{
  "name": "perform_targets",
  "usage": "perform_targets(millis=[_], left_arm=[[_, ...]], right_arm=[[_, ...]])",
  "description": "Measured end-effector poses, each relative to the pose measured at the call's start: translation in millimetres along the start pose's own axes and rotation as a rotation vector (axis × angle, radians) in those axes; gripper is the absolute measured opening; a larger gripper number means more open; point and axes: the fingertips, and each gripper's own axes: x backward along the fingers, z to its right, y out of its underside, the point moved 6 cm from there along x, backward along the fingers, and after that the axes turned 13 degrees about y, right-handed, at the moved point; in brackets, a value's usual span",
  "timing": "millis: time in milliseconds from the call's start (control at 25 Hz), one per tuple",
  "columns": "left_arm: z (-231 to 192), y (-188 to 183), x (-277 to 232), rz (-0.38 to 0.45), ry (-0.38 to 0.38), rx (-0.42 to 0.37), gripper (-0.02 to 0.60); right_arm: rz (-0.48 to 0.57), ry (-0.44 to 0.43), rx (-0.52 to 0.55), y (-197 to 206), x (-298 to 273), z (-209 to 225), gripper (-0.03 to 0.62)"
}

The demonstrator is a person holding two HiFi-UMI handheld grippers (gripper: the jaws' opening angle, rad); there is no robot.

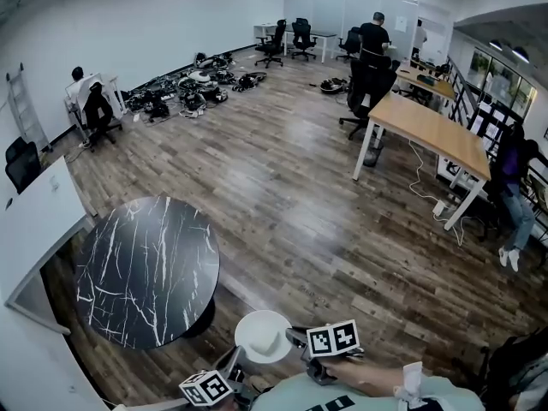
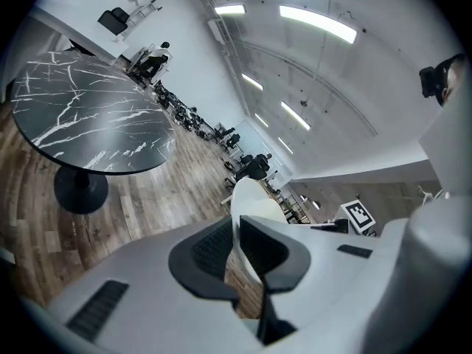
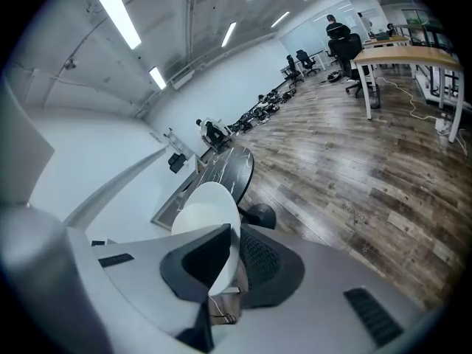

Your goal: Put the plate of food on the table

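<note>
- Head view: a white round plate (image 1: 261,336) is held low, close to the body, with the left gripper (image 1: 229,368) on one side of its rim and the right gripper (image 1: 298,339) on the other.
- A round black marble-patterned table (image 1: 147,268) stands just ahead and to the left. The plate is not on it but over the wood-plank floor (image 1: 325,195). No food can be made out on the plate from here.
- Pose: the right forearm (image 1: 377,375) crosses the bottom of the frame and reaches left toward the plate. The left gripper sits tucked near the torso, showing little beyond its marker cube.
- Left gripper view: the left gripper (image 2: 237,245) has its jaws pinched on the plate (image 2: 254,201), with the thin white edge running between the dark pads. The table (image 2: 88,116) lies up-left, well apart.
- Right gripper view: the right gripper (image 3: 234,260) is likewise closed onto the rim. The plate (image 3: 209,209) rises beyond the pads, with the table (image 3: 228,164) behind it.
- Judgement: the step in hand looks like the carry to the table.
- To do it well, hold both grips at one height so the plate rides flat, and move the pair together so neither twists the rim.
- Then bring the plate well inside the table's edge and lower it until the base seats before easing either jaw.
</note>
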Motion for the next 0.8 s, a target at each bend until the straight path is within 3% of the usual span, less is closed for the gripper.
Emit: perform_targets(millis=[400, 800], left_arm=[[-30, -33, 54, 0.06, 0.018, -0.004, 0.037], [-47, -49, 79, 0.143, -0.013, 0.015, 0.035]], right_arm=[[0.023, -0.007, 0.049, 5, -28, -67, 0.044], [-0.016, -0.036, 0.106, -3, -57, -98, 0.044]])
